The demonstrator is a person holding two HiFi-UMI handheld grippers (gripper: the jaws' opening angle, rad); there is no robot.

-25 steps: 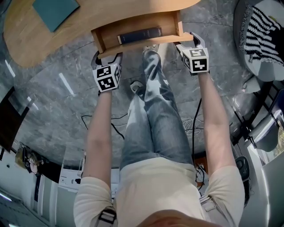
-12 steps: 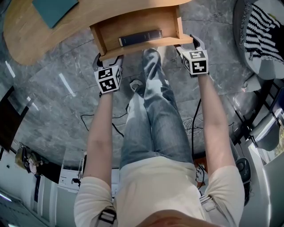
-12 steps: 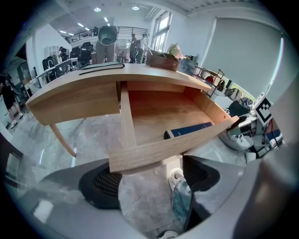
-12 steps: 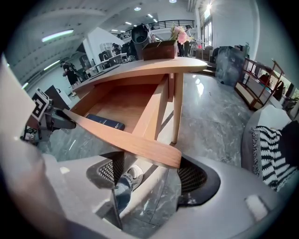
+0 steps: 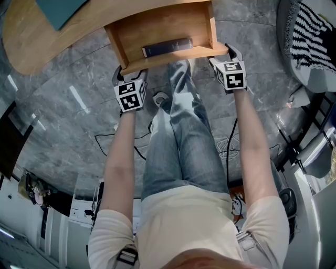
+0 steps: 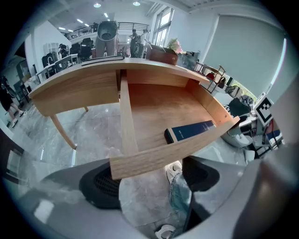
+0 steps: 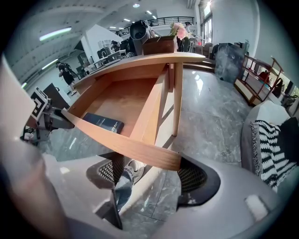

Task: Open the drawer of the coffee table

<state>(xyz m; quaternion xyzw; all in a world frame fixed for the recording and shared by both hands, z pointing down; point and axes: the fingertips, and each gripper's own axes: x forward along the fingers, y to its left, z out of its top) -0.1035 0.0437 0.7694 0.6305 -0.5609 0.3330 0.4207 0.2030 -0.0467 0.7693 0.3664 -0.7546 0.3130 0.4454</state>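
A grey marble floor (image 5: pixel 68 115) fills most of the head view. On it stands the wooden coffee table (image 5: pixel 31 47) with a curved top, and a flat teal thing (image 5: pixel 63 10) lies on the top near the upper edge of the view. The person stands in front of the table, with the legs in blue jeans (image 5: pixel 184 136) between both arms.

The drawer (image 5: pixel 157 26) stands open. It sticks out from under the table top toward the person, and its front board (image 5: pixel 173 55) is the part nearest to the legs.

The left gripper (image 5: pixel 129 76) is at the left end of the front board. In the left gripper view its jaws are wide apart, and the board crosses just above them without being clamped. The right gripper (image 5: pixel 223 52) is at the right end of the same board. Its jaws are also wide apart, with the end of the board lying over the gap between them.

A dark blue book (image 5: pixel 167 47) lies flat inside the drawer, just behind the front board. A white shoe (image 6: pixel 174 170) shows on the floor below the board.
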